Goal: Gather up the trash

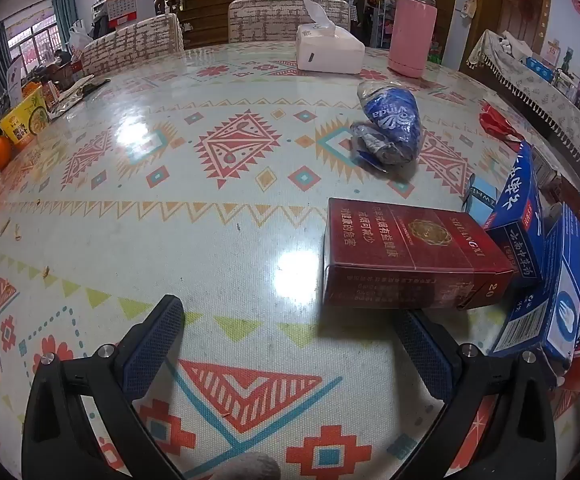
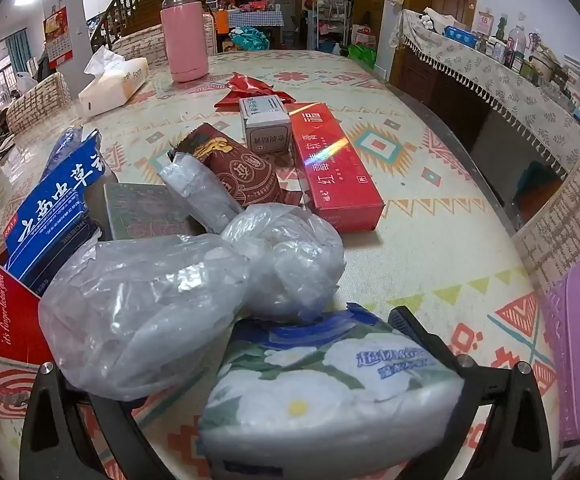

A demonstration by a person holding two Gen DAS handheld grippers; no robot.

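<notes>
Trash lies heaped just ahead of you: your right gripper (image 2: pixel 273 364) stands wide around a flowered tissue pack (image 2: pixel 322 396), seemingly to grab it, your left gripper (image 1: pixel 290 340) gapes empty near the red carton (image 1: pixel 410 260), a blue wrapper (image 1: pixel 390 124) farther off.
</notes>
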